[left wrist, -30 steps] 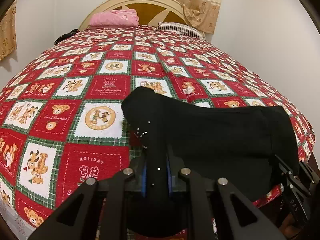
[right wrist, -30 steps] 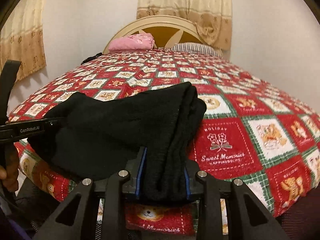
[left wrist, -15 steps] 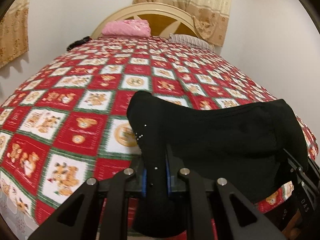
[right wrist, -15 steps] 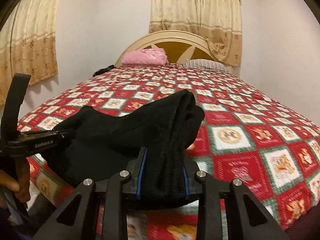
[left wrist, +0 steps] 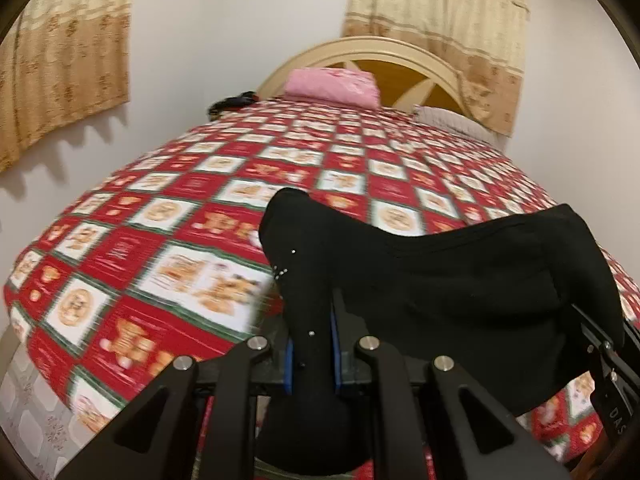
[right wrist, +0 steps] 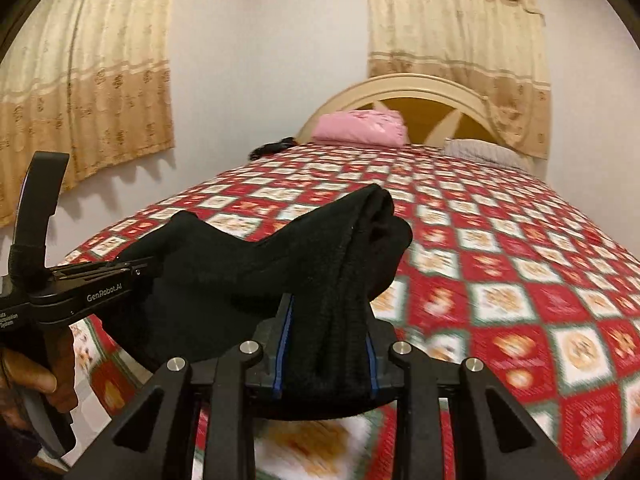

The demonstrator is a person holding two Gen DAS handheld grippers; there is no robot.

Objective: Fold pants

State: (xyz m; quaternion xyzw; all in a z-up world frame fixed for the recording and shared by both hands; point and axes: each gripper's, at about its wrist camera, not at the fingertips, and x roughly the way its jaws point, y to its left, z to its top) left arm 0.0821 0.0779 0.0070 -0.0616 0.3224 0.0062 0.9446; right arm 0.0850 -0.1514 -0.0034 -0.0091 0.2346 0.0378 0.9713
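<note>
pants (left wrist: 460, 276) | black, bunched | stretched above bed edge, both ends clamped

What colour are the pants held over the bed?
Black pants, clearest in the right wrist view.

- Both grippers, the left gripper (left wrist: 311, 346) and the right gripper (right wrist: 325, 354), sit higher and tilt up; more wall and curtain show ahead.
- The black pants (right wrist: 256, 264) stretched between them now hang above the bedspread (right wrist: 520, 264), which appears motion-blurred.
</note>
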